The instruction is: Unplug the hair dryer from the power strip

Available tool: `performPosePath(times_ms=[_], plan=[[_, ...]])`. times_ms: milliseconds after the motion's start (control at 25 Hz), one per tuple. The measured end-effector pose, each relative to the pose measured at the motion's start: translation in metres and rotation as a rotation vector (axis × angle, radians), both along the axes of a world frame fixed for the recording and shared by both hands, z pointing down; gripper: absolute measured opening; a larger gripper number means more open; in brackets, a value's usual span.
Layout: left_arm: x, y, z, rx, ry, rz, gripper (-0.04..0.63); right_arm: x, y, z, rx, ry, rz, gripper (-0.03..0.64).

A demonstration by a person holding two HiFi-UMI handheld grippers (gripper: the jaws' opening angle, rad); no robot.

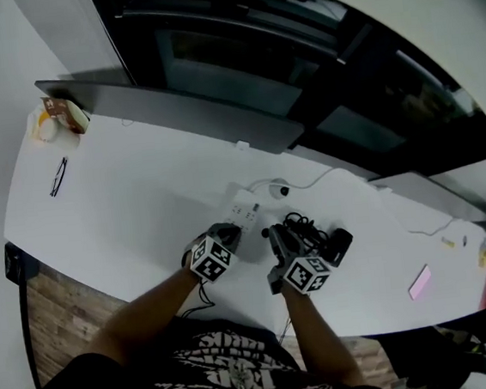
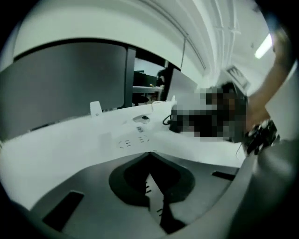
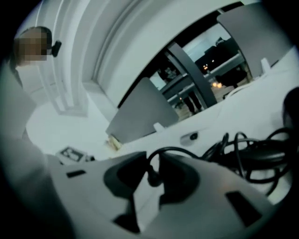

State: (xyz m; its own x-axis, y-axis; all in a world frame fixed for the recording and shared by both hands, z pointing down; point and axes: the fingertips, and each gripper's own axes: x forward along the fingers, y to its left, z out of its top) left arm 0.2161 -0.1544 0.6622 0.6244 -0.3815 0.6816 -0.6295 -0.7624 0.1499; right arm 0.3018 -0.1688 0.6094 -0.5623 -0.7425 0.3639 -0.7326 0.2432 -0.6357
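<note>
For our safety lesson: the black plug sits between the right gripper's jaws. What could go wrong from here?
The right gripper pinches the plug only at its end, so it may slip off when pulled. The left gripper lies by the strip, not clamped on it, so the strip may lift. The tangled cord could drag the dryer.

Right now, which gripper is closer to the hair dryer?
Right. The right gripper sits beside the hair dryer, closed on a black cord; the left gripper is farther off, at the power strip.
</note>
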Motion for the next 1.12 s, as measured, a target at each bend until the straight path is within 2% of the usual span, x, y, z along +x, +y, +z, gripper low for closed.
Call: performPosePath(times_ms=[80,160,240,320,400,480,520,560,640,720,880,1120], plan=[[-0.013,-0.004,-0.033,-0.012,0.141,-0.084,0.026,0.005,0.020,0.005,-0.026,0.094,-0.004,0.105],[-0.032,-0.004,-0.077,0.064,0.244,-0.138,0.026,0.009,0.041,0.000,-0.026,0.183,-0.013,0.126],[-0.053,0.005,-0.126,0.152,0.324,-0.177,0.026,0.009,0.061,-0.018,0.005,0.228,-0.034,0.129],[-0.076,0.012,-0.185,0.275,0.403,-0.226,0.026,0.007,0.074,-0.055,0.095,0.248,-0.050,0.129],[-0.095,0.020,-0.246,0.452,0.449,-0.262,0.026,0.007,0.081,-0.107,0.235,0.290,-0.045,0.120],[-0.105,0.036,-0.293,0.613,0.452,-0.266,0.026,0.006,0.087,-0.158,0.381,0.361,-0.021,0.085],[-0.105,0.046,-0.306,0.650,0.445,-0.257,0.026,0.006,0.090,-0.179,0.439,0.392,-0.005,0.074],[-0.104,0.055,-0.313,0.652,0.446,-0.252,0.026,0.006,0.093,-0.196,0.483,0.415,0.015,0.067],[-0.103,0.065,-0.325,0.607,0.479,-0.256,0.026,0.006,0.098,-0.221,0.541,0.434,0.054,0.058],[-0.100,0.068,-0.345,0.606,0.514,-0.241,0.026,0.004,0.101,-0.239,0.590,0.438,0.080,0.055],[-0.090,0.076,-0.373,0.674,0.486,-0.162,0.026,-0.003,0.110,-0.258,0.641,0.474,0.082,0.049],[-0.100,0.083,-0.375,0.654,0.526,-0.183,0.026,-0.013,0.123,-0.274,0.684,0.494,0.099,0.041]])
